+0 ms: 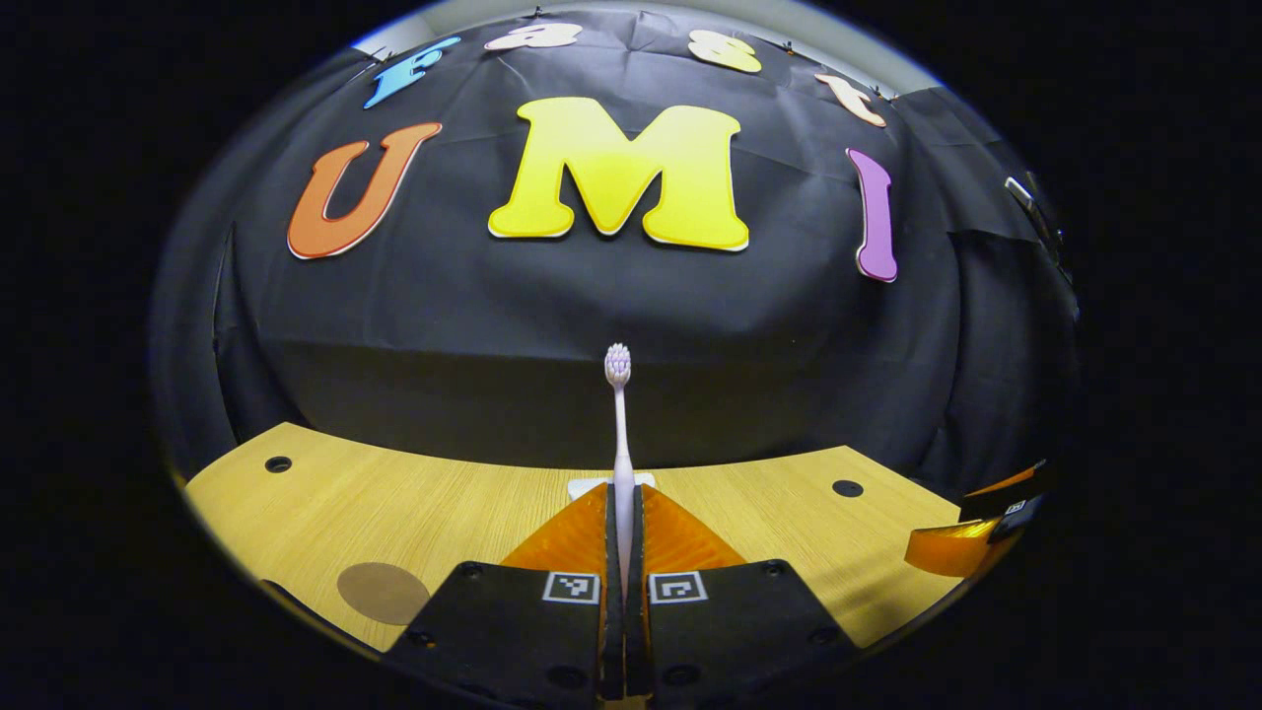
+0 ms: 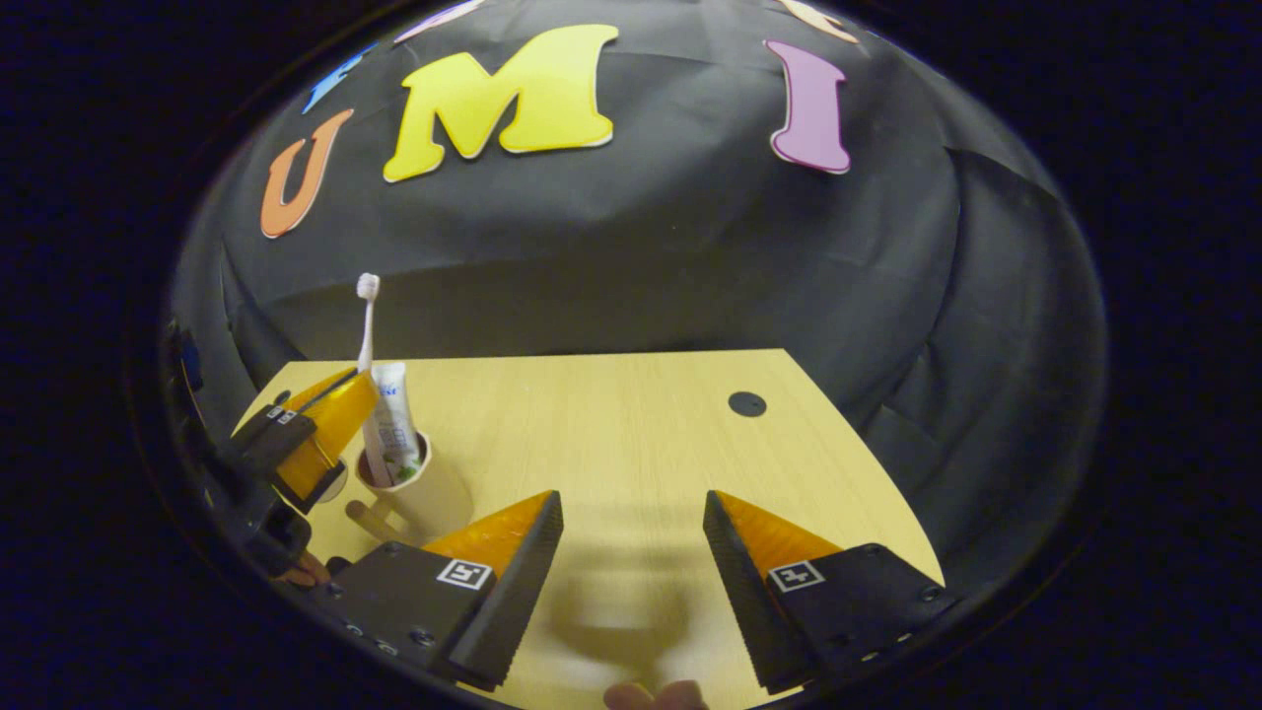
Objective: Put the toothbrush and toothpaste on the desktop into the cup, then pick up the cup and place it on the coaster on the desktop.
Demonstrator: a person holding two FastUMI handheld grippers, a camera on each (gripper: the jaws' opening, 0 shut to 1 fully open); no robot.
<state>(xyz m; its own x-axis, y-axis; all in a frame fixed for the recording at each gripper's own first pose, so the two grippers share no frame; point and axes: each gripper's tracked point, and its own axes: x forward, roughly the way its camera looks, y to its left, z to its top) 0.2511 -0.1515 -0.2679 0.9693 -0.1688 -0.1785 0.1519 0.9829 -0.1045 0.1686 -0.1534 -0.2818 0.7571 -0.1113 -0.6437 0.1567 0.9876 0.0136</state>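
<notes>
A: Where is everything sitting right now?

B: The left gripper [image 1: 623, 552] is pinching the toothbrush [image 1: 619, 424] by its handle, both fingers pressed on it, bristles pointing up. In the right gripper view that gripper [image 2: 325, 424] is hanging just beside the cup [image 2: 419, 493], and the toothpaste [image 2: 391, 434] is already standing inside it. I cannot tell whether the handle's lower end is over the rim yet.

A: And the right gripper [image 2: 631, 532]?

B: Its fingers are standing wide apart over the bare desk [image 2: 611, 414], holding nothing.

A: So how should the drop go?

B: I'm thinking the handle needs lining up with the free side of the cup's mouth, away from the tube, and lowering before the fingers part, so the brush isn't tipping out. The coaster [image 1: 383, 590] is lying on the desk, apart from the cup.
</notes>
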